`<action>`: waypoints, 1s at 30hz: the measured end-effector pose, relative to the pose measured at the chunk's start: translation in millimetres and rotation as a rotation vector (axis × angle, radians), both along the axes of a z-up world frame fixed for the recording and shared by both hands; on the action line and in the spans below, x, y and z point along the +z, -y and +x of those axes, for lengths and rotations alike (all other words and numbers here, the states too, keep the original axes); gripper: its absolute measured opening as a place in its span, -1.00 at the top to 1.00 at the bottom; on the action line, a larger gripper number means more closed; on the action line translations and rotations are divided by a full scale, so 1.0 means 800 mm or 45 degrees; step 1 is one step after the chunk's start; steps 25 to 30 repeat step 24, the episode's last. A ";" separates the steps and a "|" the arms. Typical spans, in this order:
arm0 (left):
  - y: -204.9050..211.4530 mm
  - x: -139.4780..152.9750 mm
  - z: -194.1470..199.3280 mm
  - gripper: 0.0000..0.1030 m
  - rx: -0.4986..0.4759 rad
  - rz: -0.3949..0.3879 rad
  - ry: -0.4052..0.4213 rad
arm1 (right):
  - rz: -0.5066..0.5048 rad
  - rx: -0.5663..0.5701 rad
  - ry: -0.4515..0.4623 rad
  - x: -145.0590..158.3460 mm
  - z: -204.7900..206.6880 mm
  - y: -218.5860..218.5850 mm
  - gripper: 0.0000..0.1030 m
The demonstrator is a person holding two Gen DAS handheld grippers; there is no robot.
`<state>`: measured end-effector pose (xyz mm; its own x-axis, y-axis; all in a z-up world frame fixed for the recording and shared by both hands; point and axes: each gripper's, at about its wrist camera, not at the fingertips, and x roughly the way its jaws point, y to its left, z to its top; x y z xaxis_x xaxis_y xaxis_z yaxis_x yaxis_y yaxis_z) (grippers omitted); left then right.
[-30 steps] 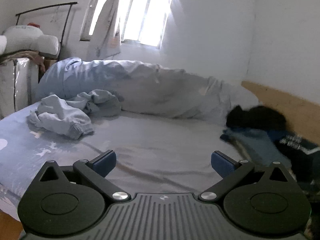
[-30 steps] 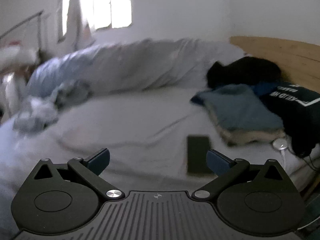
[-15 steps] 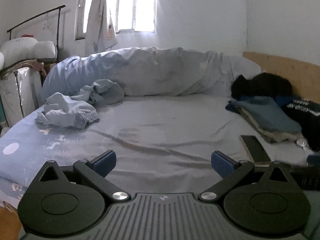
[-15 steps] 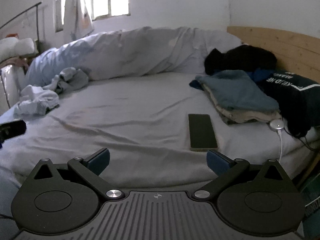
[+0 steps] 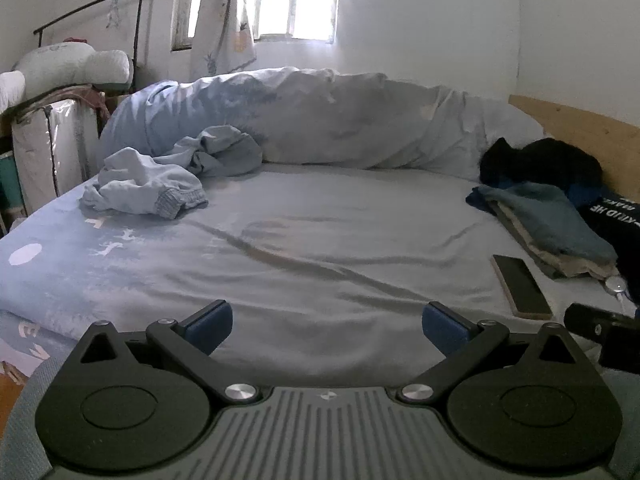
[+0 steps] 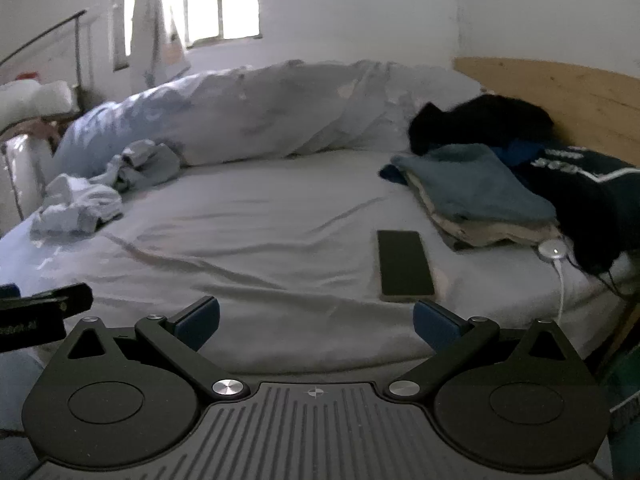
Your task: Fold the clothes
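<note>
left gripper point(image 5: 326, 326): jaws spread wide, nothing in them, low over bed point(image 5: 320, 248).
right gripper point(image 6: 316, 320): same, wide & bare.
phone point(image 6: 405, 266): near R, keep clear.
folded stack point(image 6: 476, 196): R side, done.
crumpled clothes point(image 5: 144, 188): far L, soft, light, floppy; prob. best pinched at ribbed cuff/hem.

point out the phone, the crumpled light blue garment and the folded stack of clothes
phone point(image 6: 405, 266), right wrist view, middle of its dark screen
crumpled light blue garment point(image 5: 146, 189), left wrist view, middle of the bunched fabric
folded stack of clothes point(image 6: 478, 196), right wrist view, top blue layer
</note>
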<state>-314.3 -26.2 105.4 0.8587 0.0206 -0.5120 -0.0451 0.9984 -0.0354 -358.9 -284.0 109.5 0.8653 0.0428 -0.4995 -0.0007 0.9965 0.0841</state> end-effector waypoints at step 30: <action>0.013 -0.002 -0.003 -1.00 -0.077 0.033 0.010 | -0.045 -0.044 -0.022 -0.007 -0.002 -0.010 -1.00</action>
